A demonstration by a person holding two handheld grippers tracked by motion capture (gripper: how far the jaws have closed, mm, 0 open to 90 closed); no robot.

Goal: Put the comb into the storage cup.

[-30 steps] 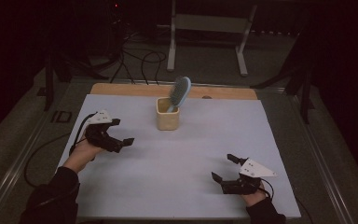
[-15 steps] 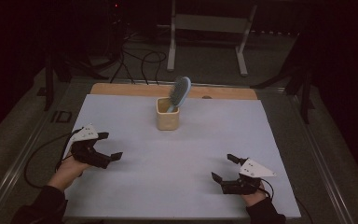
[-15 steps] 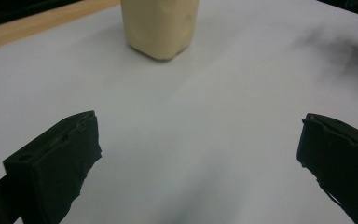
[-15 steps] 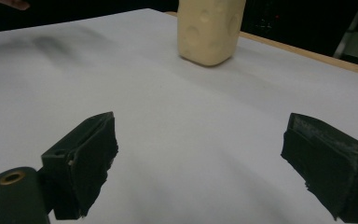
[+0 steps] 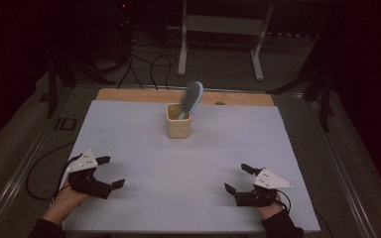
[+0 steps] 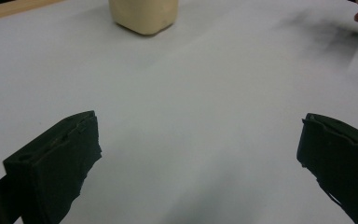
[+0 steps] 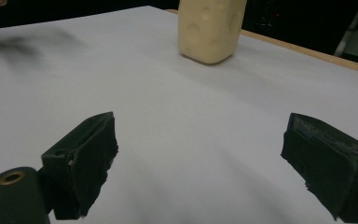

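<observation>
Both claws, left (image 5: 108,172) and right (image 5: 239,178), gape empty on the desk (image 5: 139,134); hairbrush (image 5: 191,97) stands head-up in the beige cup (image 5: 178,121) at 12 o'clock, likely light, rigid, best pinched at the head's edges.

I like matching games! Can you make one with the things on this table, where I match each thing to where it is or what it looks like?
Things:
1. hairbrush
2. cup
3. left gripper
4. right gripper

Descriptions:
A. pale yellow, standing at the far middle of the white table
B. open, at the near right corner
C. blue, sticking up out of something
D. open, at the near left corner

Pairs: 1-C, 2-A, 3-D, 4-B
</observation>
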